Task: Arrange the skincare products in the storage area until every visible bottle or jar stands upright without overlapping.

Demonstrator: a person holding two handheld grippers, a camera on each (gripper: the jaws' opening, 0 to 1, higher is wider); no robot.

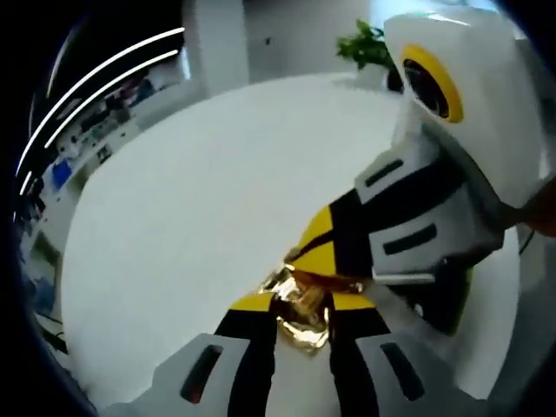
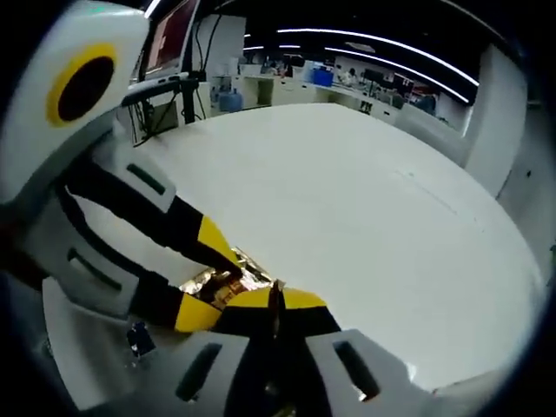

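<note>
A crumpled gold foil packet (image 1: 301,306) hangs over the white table (image 1: 174,217), with my left gripper (image 1: 301,314) shut on it between its yellow-tipped jaws. My right gripper (image 1: 304,259) comes in from the right and meets the packet's upper edge. In the right gripper view, my right gripper (image 2: 274,300) has its jaws pressed together on the edge of the gold foil packet (image 2: 228,280). There the left gripper (image 2: 211,282) reaches in from the left and clamps the same packet. No bottle or jar is in sight.
The white table (image 2: 365,217) spreads wide and bare ahead of both grippers. A green plant (image 1: 365,43) stands at its far edge. A monitor on a stand (image 2: 174,39) and office desks (image 2: 304,82) lie beyond the table.
</note>
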